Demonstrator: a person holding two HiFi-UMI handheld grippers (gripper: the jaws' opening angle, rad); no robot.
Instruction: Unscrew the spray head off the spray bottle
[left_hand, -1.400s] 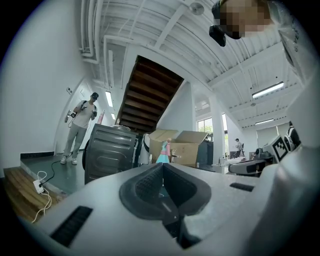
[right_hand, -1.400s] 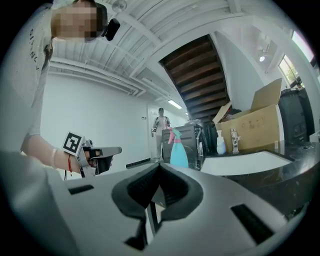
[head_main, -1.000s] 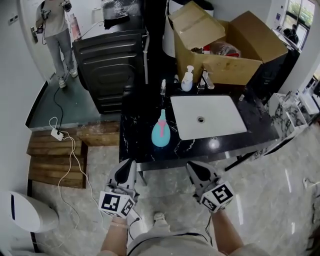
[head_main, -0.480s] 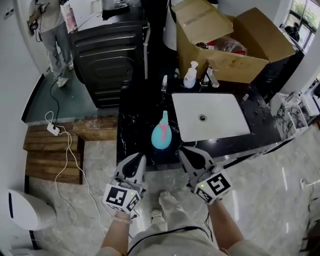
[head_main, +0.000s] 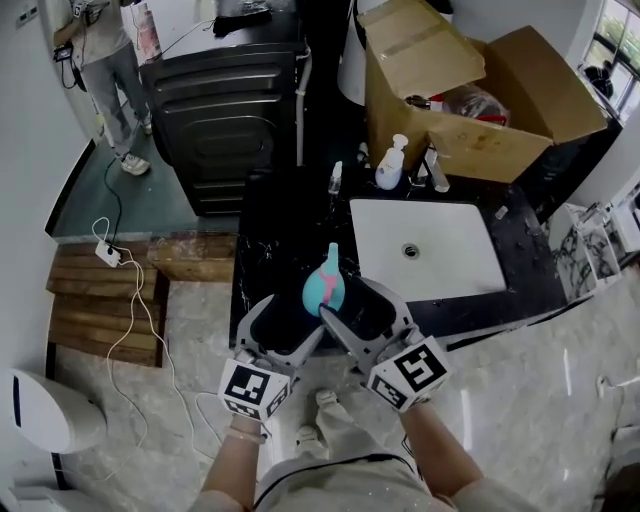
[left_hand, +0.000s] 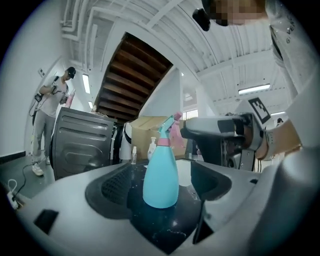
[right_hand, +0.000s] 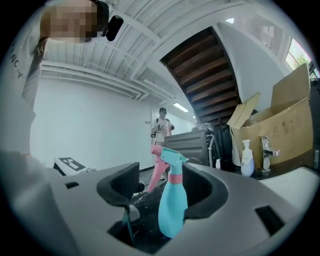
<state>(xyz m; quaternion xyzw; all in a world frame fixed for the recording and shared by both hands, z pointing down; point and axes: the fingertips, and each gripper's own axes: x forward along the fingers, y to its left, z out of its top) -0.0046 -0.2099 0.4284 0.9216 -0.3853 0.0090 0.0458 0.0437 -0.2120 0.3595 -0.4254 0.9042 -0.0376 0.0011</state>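
Left claw (head_main: 290, 322) and right claw (head_main: 358, 302), just opened wide, frame the spray bottle (head_main: 322, 285), its base partly hidden.

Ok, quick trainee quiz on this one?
1. True or false: the left hand-held gripper is clamped on the spray bottle.
2. The bottle stands: A) in a cardboard box; B) on the black counter beside the sink; C) on the floor.
3. Is the spray head off yet?
Key: 1 false: its jaws have just opened, with nothing between them and the bottle untouched just beyond; 2 B; 3 no, still on.
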